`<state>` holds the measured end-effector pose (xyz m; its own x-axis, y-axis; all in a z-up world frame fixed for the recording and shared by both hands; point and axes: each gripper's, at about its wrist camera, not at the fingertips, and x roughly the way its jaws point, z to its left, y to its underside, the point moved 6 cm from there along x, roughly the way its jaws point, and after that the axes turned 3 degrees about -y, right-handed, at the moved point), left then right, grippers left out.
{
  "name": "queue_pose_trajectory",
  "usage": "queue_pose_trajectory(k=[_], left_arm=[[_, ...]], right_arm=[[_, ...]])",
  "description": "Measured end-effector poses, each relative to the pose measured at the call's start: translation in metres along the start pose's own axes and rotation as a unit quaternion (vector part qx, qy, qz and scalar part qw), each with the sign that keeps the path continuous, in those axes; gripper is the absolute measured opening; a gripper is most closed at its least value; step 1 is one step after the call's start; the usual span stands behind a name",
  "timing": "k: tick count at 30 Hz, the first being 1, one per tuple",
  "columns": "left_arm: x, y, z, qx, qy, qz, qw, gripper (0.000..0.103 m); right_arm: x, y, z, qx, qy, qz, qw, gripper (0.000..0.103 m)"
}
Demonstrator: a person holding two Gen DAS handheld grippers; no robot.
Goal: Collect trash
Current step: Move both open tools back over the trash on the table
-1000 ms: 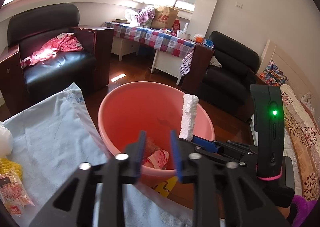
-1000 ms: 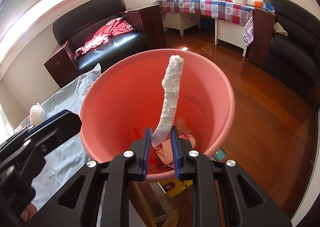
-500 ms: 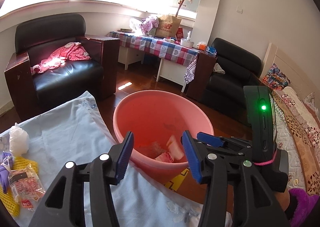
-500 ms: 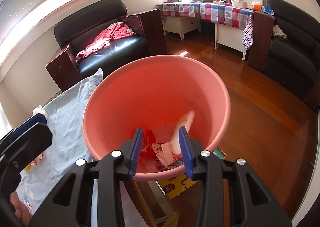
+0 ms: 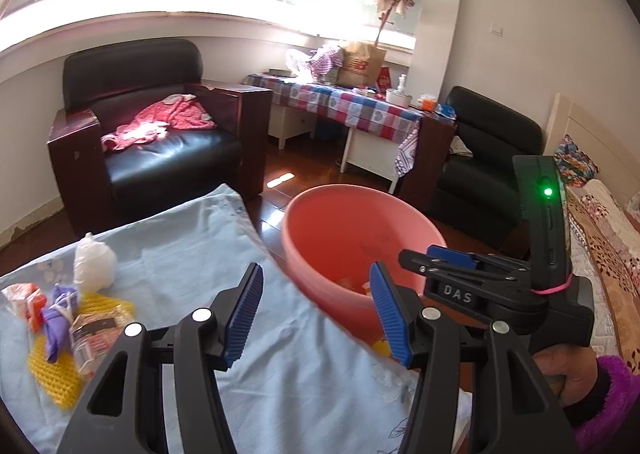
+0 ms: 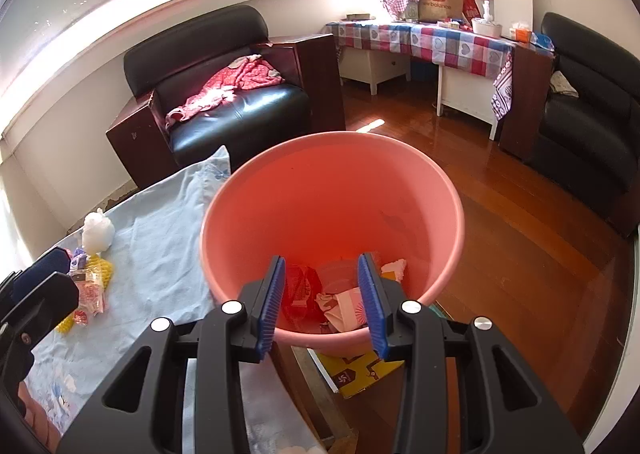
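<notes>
Right wrist view looks straight down into the pink basin (image 6: 332, 190), whose near rim sits just beyond the right gripper (image 6: 322, 302); its blue-padded fingers (image 6: 272, 306) stand spread apart with nothing between them. At the bottom of the basin lie crumpled wrappers (image 6: 340, 306) and a white foam piece (image 6: 394, 268) resting against the right inner wall, just past the right fingertip. A yellow box (image 6: 356, 370) lies under the basin's near edge.

Left wrist view shows the left gripper (image 5: 316, 314) likewise released, jaws wide, hovering over the right edge of the light blue cloth (image 5: 192, 238) that covers the table, with the basin just beyond that edge. Near the cloth's left edge sits the remaining trash: a white plastic bag (image 5: 94, 262), a yellow foam net (image 5: 56, 370), a purple wrapper (image 5: 58, 322) and a clear snack packet (image 5: 94, 342) (all bunched together, touching or overlapping). The right gripper enters this view from the right, level and pointing over the basin, held by a hand (image 5: 560, 370) in a purple sleeve
</notes>
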<state>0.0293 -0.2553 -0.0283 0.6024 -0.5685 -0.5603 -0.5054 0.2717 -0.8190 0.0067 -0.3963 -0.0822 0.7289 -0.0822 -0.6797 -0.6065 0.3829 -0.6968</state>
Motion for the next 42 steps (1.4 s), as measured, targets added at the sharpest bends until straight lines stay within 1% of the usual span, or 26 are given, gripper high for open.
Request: queue_pose_trajectory(k=[8,13,17,22,29,34,37,39,42], left_arm=[[-0.028,0.009,0.032,-0.028,-0.034,-0.010,0.9990,0.055],[-0.045,0.016,0.054,-0.031,-0.069,-0.020,0.9970,0.055],[-0.059,0.023,0.074,-0.040,-0.095,-0.025,0.9944,0.055],[-0.080,0.034,0.102,-0.049,-0.129,-0.030,0.9900,0.055],[-0.103,0.064,0.139,-0.073,-0.170,-0.014,0.9826,0.055],[-0.111,0.088,0.159,-0.082,-0.195,0.003,0.9774,0.055],[-0.111,0.099,0.173,-0.090,-0.213,0.016,0.9727,0.055],[-0.109,0.102,0.185,-0.110,-0.217,0.024,0.9697,0.055],[-0.103,0.097,0.197,-0.140,-0.204,0.027,0.9684,0.054]], right_arm=[[-0.012,0.001,0.027,-0.018,-0.017,-0.012,1.000,0.038],[-0.016,0.003,0.043,-0.028,-0.029,-0.010,0.999,0.038],[-0.016,0.008,0.055,-0.036,-0.037,-0.006,0.999,0.039],[-0.012,0.019,0.076,-0.049,-0.062,0.012,0.997,0.038],[-0.009,0.032,0.110,-0.069,-0.101,0.018,0.992,0.038],[-0.003,0.043,0.137,-0.089,-0.125,0.037,0.988,0.038],[0.000,0.050,0.150,-0.101,-0.137,0.046,0.984,0.038],[0.001,0.055,0.157,-0.108,-0.144,0.051,0.982,0.038],[0.005,0.059,0.165,-0.114,-0.149,0.060,0.980,0.038]])
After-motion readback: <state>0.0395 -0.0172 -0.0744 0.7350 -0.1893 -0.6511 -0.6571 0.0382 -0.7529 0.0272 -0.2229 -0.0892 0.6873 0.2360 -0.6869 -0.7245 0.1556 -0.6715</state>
